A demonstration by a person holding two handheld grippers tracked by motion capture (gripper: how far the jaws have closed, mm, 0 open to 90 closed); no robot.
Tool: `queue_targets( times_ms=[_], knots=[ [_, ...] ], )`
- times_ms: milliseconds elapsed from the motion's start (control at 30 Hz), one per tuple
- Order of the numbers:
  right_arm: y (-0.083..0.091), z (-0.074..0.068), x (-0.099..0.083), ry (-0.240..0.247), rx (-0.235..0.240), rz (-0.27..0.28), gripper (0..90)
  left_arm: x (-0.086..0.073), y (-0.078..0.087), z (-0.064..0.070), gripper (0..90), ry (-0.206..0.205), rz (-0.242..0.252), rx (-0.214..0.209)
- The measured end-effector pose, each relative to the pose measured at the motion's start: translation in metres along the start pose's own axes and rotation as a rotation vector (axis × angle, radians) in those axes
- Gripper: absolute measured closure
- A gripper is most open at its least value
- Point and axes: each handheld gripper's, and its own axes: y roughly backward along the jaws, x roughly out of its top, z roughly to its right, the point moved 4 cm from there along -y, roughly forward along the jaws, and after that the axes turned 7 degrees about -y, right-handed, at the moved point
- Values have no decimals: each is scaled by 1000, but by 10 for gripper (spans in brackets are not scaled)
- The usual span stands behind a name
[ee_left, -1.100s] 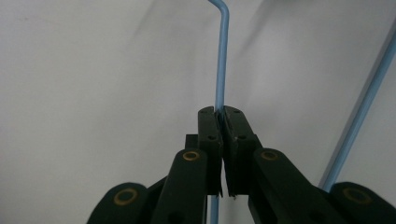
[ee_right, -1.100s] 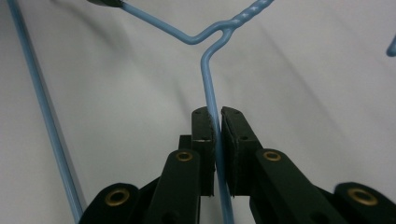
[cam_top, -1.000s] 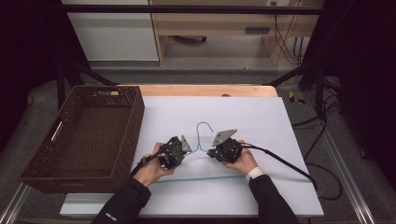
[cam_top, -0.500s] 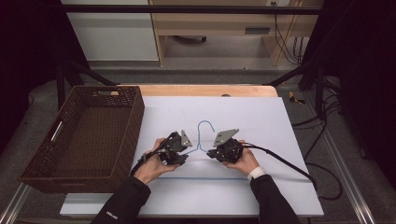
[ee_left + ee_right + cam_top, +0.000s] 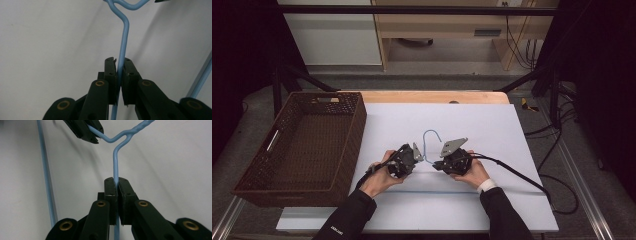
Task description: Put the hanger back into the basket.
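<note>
White covering lies over the wooden table [image 5: 492, 97], and behind it stand pale cabinets and dark frame legs. On this sheet, to the right of the dark brown woven basket [image 5: 354, 127], rests the thin light-blue wire clothes hanger [image 5: 430, 137], its hook pointing to the far edge. The left gripper [image 5: 119, 72] pinches one sloping shoulder wire between its black jaws; in its own view a small gap shows beside the wire, but the pads seem to grip it. The right gripper [image 5: 115, 191] is clenched firmly on the other shoulder wire. I judge that the grasping step is finished and the lift comes next: both hands must rise together and level, so the hanger does not twist. Toward the basket the sheet is free, but its near wall is high, so the hanger must pass over the rim.
</note>
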Motion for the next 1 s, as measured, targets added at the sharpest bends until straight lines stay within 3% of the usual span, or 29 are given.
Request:
queue_targets(
  times_ms=[200, 533, 733, 867, 900, 933, 967, 1000],
  knots=[
    [2, 0, 1, -18, -14, 7, 848, 2, 3, 5, 862, -35, -1, 10],
    [21, -5, 7, -50, -12, 56, 763, 5, 19, 8, 869, -14, 46, 3],
    [45, -7, 13, -74, -31, 125, 641, 5, 25, 7, 870, 14, 47, 22],
    [64, -3, 14, -132, -85, 179, 505, 6, 30, 6, 870, 42, 70, 28],
    [64, -3, 14, -132, -85, 179, 505, 6, 32, 6, 870, 52, 79, 31],
    [69, 0, 13, -160, -112, 203, 434, 6, 33, 6, 870, 58, 83, 29],
    [69, 0, 13, -160, -112, 203, 434, 6, 34, 6, 870, 60, 88, 33],
    [74, 3, 12, -201, -138, 225, 346, 6, 36, 6, 870, 63, 87, 34]
  ],
)
